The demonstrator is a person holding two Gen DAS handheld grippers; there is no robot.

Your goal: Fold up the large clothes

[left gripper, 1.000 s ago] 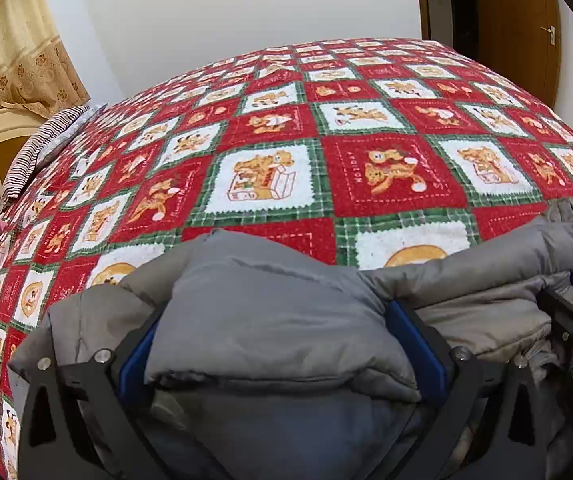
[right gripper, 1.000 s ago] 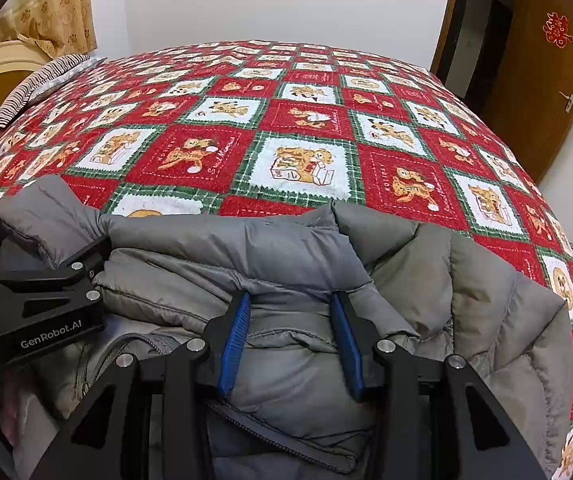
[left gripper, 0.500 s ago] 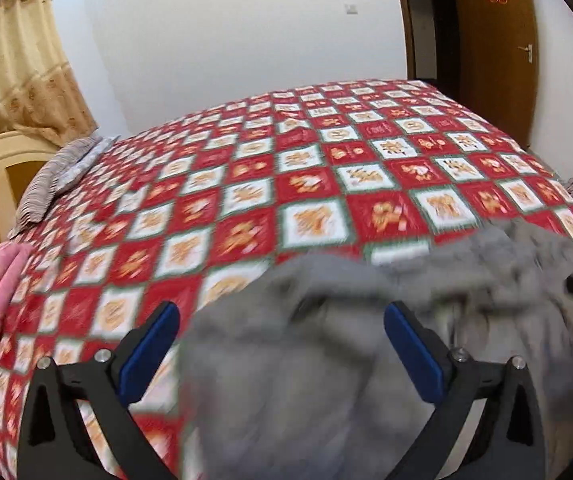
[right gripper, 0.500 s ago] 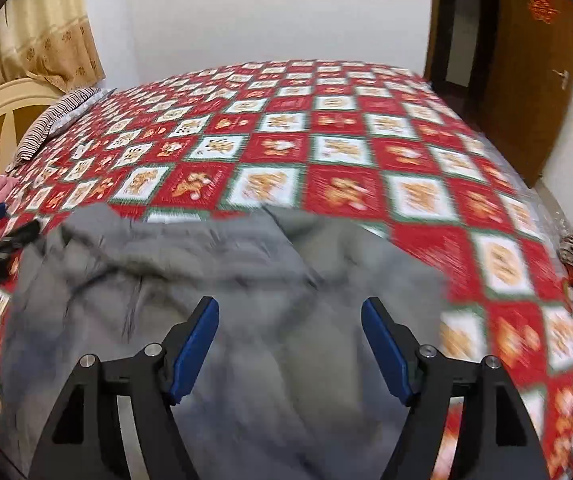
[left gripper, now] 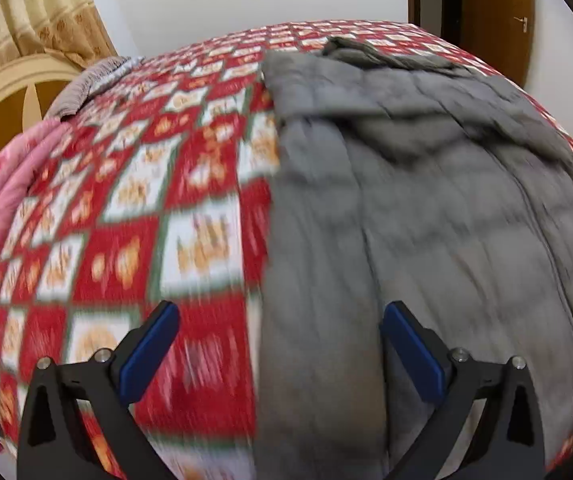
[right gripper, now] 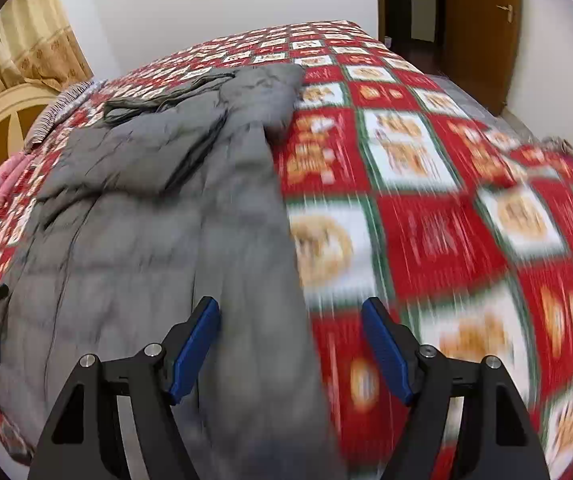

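Both tongs, left (left gripper: 274,354) and right (right gripper: 290,346), are hanging open and empty over the spread grey coat (left gripper: 426,200) lying between them on the bed (left gripper: 190,184), so you are lining up each side edge before pinching.

Left gripper (left gripper: 278,354): matte black angular finger arms, triangular cut-outs, silver round screw heads, blue rectangular pads (left gripper: 148,356). Right gripper (right gripper: 290,346): identical black frame, silver screws, blue pads (right gripper: 194,346).

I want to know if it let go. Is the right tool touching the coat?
Apart: in the right wrist view the right tool is open and its pads hang clear above the coat.
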